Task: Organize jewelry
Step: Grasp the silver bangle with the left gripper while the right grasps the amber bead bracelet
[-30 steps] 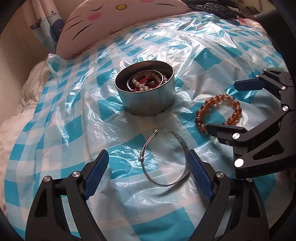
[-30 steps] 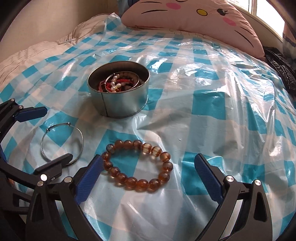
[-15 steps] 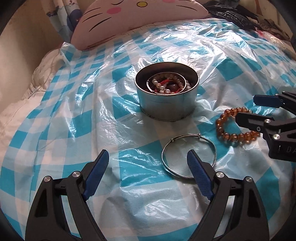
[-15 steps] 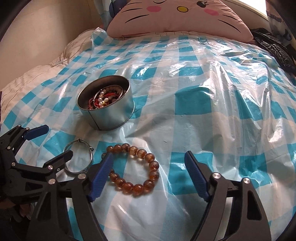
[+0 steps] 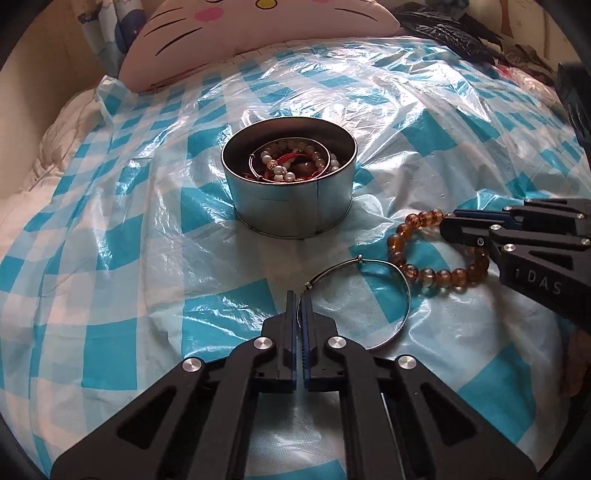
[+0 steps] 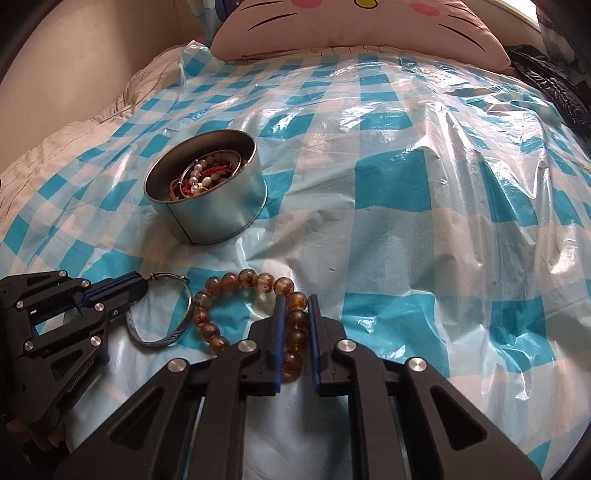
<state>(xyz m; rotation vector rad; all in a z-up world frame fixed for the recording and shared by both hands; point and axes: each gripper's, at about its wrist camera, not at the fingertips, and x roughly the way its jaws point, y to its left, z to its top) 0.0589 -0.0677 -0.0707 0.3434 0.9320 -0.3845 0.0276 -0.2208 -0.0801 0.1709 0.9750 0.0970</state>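
A round metal tin holding pearl and red bracelets stands on the blue-checked plastic sheet. A silver bangle lies in front of it, tilted up. My left gripper is shut on the bangle's near left edge. An amber bead bracelet lies to the right of the bangle. My right gripper is shut on the bead bracelet's right side.
A pink cat-face pillow lies at the far edge of the bed. Dark clothing lies at the far right. A cream wall borders the bed on the left.
Both grippers moved in and closed: the left on the silver bangle, the right on the amber bead bracelet. The bangle has tipped up on its left side.
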